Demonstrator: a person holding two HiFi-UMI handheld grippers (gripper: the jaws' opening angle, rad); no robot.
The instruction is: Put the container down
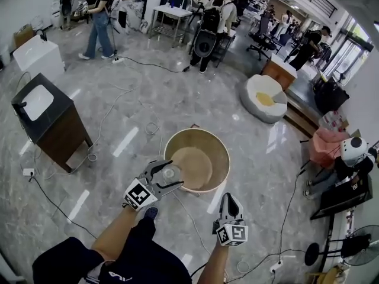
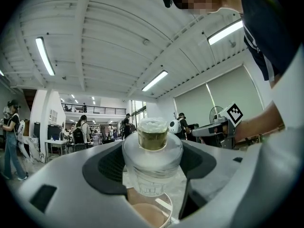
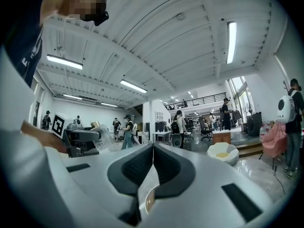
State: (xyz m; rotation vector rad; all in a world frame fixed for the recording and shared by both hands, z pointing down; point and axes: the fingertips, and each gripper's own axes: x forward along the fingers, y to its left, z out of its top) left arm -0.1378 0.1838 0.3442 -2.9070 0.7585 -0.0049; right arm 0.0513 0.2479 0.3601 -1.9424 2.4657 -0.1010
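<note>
At the lower left-centre of the head view, the left gripper (image 1: 171, 175) is held out on a bent forearm, angled toward the upper right. Its fingers (image 2: 105, 164) are clamped on the container (image 1: 170, 171), a clear round jar with a narrower, greenish top, held over the left rim of a wooden tub (image 1: 220, 147) on the floor. Further right, the right gripper (image 1: 230, 199) is pointed up-frame, its fingers pressed together on nothing.

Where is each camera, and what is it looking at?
Head view: on the head, facing down at the wooden tub; forearms, left gripper, right gripper show.
Left gripper view: on the left gripper, tilted upward, jaws clamping the container.
Right gripper view: on the right gripper, tilted upward, jaws shut.
Shared: all three show the container.
</note>
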